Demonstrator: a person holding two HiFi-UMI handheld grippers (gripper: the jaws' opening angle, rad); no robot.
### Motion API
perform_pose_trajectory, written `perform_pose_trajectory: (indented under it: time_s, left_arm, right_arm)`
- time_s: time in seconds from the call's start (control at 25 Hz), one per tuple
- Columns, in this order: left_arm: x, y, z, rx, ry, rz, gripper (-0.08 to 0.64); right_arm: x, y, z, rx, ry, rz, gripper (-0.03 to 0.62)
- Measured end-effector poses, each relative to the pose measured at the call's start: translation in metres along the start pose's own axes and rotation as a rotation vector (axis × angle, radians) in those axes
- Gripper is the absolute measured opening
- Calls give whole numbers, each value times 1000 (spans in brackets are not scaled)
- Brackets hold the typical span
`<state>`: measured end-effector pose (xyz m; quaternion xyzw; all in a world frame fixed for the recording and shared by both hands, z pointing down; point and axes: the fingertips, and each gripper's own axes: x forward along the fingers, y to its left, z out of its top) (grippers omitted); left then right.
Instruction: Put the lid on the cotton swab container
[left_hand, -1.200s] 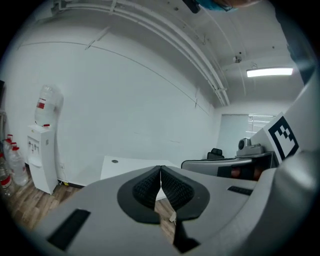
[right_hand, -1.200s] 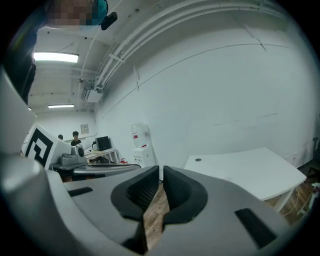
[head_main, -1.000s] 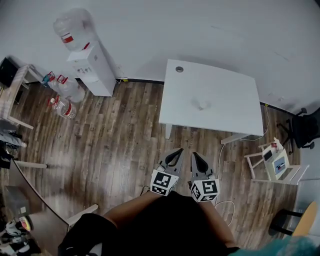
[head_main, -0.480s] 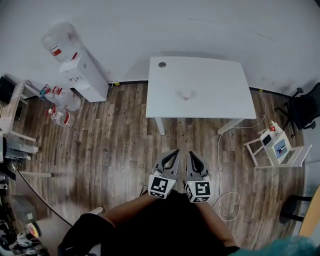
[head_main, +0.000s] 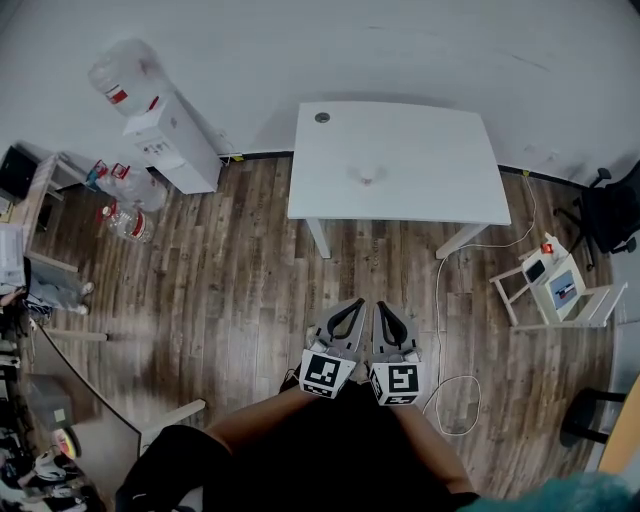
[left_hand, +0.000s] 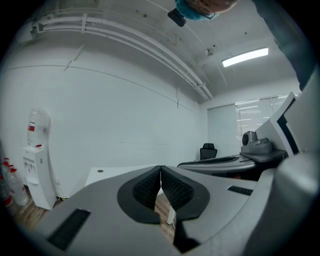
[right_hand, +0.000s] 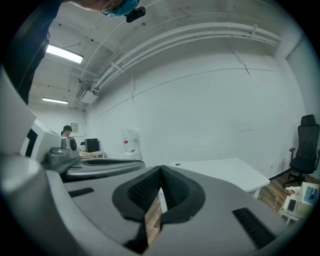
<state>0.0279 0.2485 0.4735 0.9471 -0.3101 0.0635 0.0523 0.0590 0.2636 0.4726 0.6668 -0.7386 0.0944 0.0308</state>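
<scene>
Cotton swab container (head_main: 366, 178) on table (head_main: 440, 165)

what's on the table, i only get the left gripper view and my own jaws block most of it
observer: the head view shows one small pale thing near the middle of the white table. It is too small to tell container from lid.
operator: is the right gripper holding anything
observer: no, in its own view the right gripper has its jaws together with nothing between them.
operator: what's between me and the table
observer: wood floor, with a white cable running down from the table's right side. The left gripper is well short of the table.
</scene>
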Motion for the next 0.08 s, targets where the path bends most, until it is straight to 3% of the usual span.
perform_pose_trajectory:
  time_s: [0.08]
  left_arm:
    - [-2, -8, -2, 5, 3, 0, 14]
  right_arm:
    - [-7, -2, -2, -1, 1, 4, 31]
